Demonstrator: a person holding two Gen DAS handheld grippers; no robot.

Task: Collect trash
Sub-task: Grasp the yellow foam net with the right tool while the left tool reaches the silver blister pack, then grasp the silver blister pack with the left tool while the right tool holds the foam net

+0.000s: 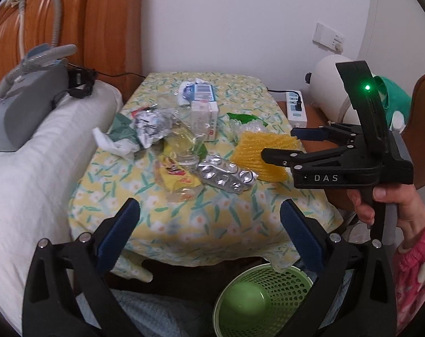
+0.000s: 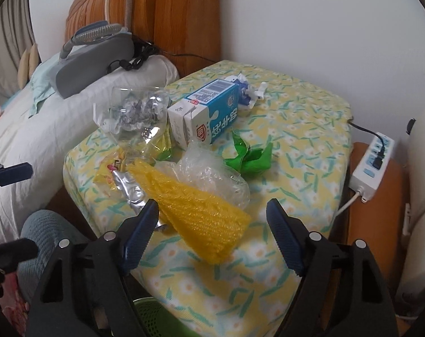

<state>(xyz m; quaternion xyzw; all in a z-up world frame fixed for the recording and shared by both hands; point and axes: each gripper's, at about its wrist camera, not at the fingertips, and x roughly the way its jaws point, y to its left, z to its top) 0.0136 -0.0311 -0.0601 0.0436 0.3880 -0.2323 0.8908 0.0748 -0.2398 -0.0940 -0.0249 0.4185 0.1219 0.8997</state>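
Trash lies on a small table with a yellow floral cloth (image 1: 201, 224): a yellow foam net (image 2: 201, 216), clear bubble wrap (image 2: 212, 177), a silver blister pack (image 1: 226, 175), a yellow wrapper (image 1: 178, 179), a milk carton (image 2: 204, 112), a crushed clear bottle (image 2: 133, 115), green scraps (image 2: 251, 157) and crumpled paper (image 1: 150, 126). My left gripper (image 1: 209, 224) is open and empty over the table's near edge. My right gripper (image 2: 212, 227) is open around the near end of the foam net, and also shows at the right of the left wrist view (image 1: 280, 146). A green mesh bin (image 1: 263, 300) stands below the table.
A bed with a white pillow (image 1: 29, 174) and a grey device with a hose (image 1: 29, 95) lies left of the table. A power strip (image 2: 372, 163) rests on a brown stand at the right. A wooden headboard (image 2: 178, 16) and a white wall stand behind.
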